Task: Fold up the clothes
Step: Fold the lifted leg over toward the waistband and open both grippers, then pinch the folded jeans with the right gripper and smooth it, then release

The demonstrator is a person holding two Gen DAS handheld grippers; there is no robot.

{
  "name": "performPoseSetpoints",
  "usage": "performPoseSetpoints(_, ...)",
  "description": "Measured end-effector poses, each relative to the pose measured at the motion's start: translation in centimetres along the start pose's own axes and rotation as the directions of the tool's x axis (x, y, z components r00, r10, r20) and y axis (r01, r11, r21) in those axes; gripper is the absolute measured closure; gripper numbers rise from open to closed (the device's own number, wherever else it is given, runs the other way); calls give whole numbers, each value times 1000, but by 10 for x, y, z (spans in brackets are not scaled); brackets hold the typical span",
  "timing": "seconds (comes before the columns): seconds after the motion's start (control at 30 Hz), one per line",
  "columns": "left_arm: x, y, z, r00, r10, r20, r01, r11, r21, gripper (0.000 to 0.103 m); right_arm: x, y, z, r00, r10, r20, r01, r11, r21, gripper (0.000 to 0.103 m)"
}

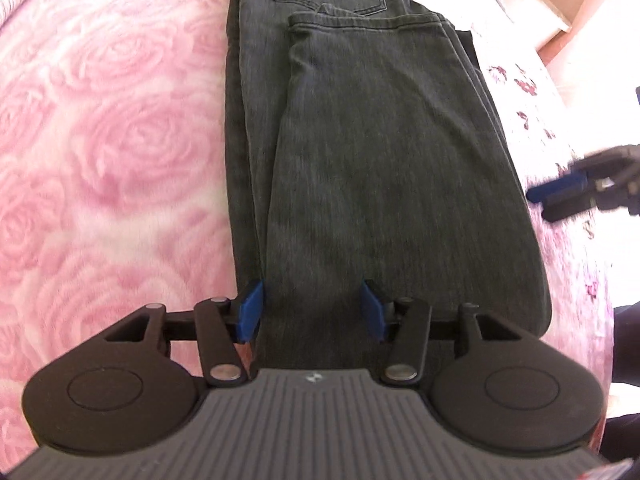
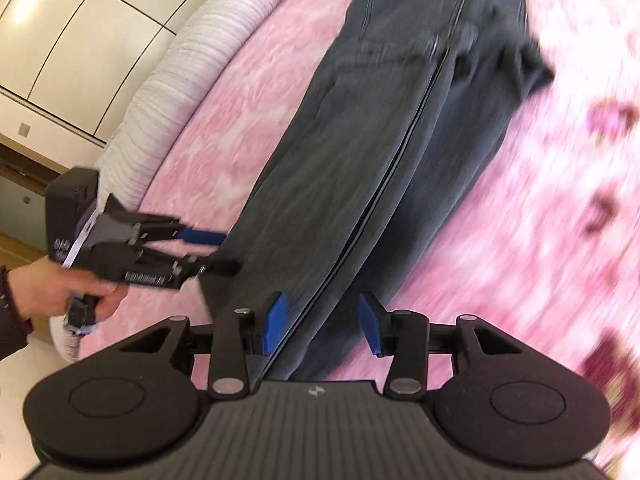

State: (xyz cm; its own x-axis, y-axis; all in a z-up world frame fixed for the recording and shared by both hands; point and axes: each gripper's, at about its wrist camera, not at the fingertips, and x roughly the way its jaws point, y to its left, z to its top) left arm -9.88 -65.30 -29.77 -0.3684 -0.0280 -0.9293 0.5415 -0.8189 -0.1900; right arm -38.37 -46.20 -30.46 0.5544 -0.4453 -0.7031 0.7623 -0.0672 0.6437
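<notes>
On a bed spread with a pink rose-patterned blanket [image 1: 100,140], dark grey jeans [image 1: 380,160] lie flat, the legs already doubled back so their hems rest just below the back pockets, as the left gripper [image 1: 312,310] and right gripper [image 2: 322,322] hover at the near folded end, each with blue fingers spread wide and holding nothing. The second fold appears to be next, calling for both claws to pinch that thick edge and carry it toward the waistband.

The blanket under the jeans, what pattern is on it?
Big pink roses on the blanket, clearest in the left wrist view, beside the dark grey jeans.
</notes>
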Motion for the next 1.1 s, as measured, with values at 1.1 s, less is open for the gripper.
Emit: performPoseSetpoints(1.1, -22, -7, -41, 998, 8, 69, -14, 996, 86, 52, 49, 2, 0, 971, 222, -86, -215, 973, 83, 79)
